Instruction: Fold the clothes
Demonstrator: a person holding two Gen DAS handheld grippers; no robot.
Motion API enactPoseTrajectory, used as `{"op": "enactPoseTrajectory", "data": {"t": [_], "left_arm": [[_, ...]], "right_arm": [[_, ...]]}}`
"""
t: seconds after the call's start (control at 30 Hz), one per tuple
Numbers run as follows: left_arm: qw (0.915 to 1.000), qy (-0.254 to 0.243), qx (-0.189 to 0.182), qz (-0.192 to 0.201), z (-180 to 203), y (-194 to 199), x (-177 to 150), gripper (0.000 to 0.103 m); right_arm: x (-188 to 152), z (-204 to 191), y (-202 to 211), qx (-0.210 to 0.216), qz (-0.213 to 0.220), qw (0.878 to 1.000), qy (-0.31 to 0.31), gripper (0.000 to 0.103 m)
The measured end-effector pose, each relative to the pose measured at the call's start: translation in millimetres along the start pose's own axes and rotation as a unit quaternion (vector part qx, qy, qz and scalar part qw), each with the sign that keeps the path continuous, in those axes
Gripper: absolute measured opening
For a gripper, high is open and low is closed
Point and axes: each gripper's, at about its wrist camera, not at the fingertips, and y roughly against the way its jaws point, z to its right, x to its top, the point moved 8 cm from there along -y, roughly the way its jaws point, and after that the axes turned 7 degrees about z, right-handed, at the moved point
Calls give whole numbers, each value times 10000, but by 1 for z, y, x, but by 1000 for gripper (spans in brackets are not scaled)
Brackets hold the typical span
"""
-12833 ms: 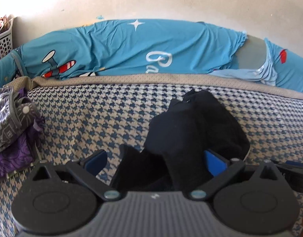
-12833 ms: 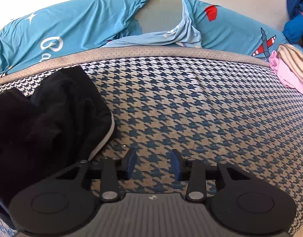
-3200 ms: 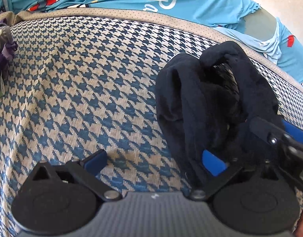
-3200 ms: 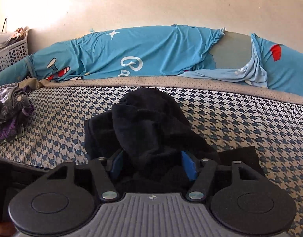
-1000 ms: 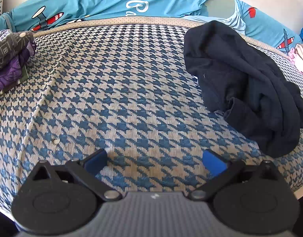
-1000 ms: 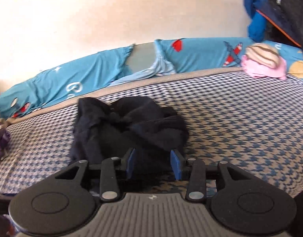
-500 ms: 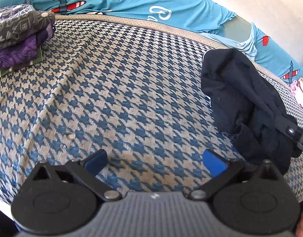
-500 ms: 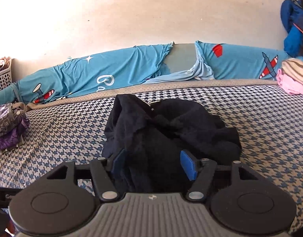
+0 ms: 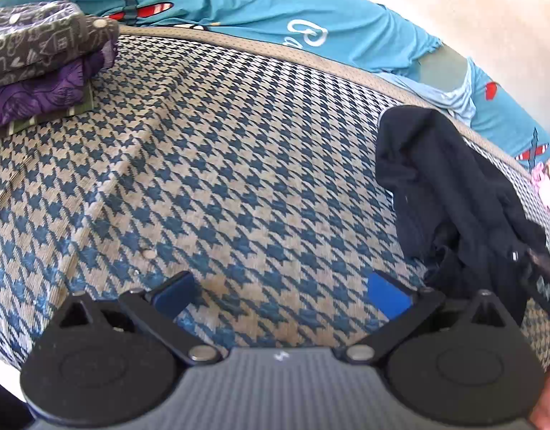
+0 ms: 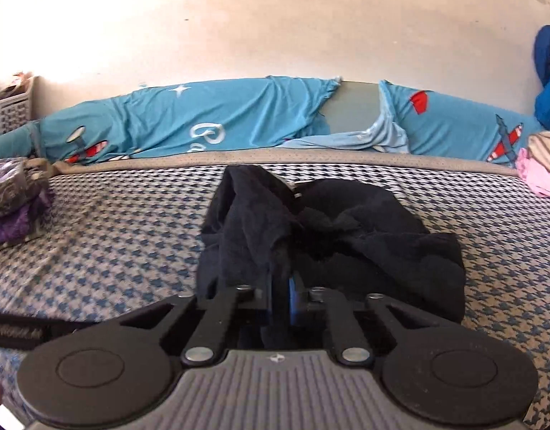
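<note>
Right tongs: I am pinching a near fold of the black garment (image 10: 310, 229) between the pads of my right gripper (image 10: 280, 295), which are pressed together on the cloth. I judge I am gripping an edge here so that I can lift and shake the heap open.
Left tongs: I am holding my left gripper (image 9: 280, 288) spread wide and empty over the bare houndstooth mattress (image 9: 203, 179), just beside the garment, seemingly keeping it free to take a second corner.
Where the garment is: it is lying on the mattress, about mid-bed, off to the right of my left tongs.
How the garment looks: it is sitting in a crumpled, dark, soft-looking heap with twisted folds; I cannot tell which kind of clothing it is.
Folded pile: the grey and purple stack (image 9: 42, 61) is resting well apart at the left, probably where this one is heading.
</note>
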Motion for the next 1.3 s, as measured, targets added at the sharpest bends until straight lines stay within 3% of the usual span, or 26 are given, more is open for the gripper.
{"op": "enactPoseTrajectory", "data": {"t": [0.33,0.83,1.07,1.3], "left_arm": [[9991,372,-163,154,-7,8,9,103],[9997,141,-182,-96,12,-3,-6,103],[9976,-636,201,-182,26,-11,-15,103],[9952,-887,369,-178,31,-16,-19,103]], "right_arm": [[-50,-45,30,924,-587,9899,904,5],[-67,-40,31,844,-1011,9890,679,9],[-69,-39,30,792,-1029,9901,532,10],[-69,-34,28,846,-1080,9903,213,11]]}}
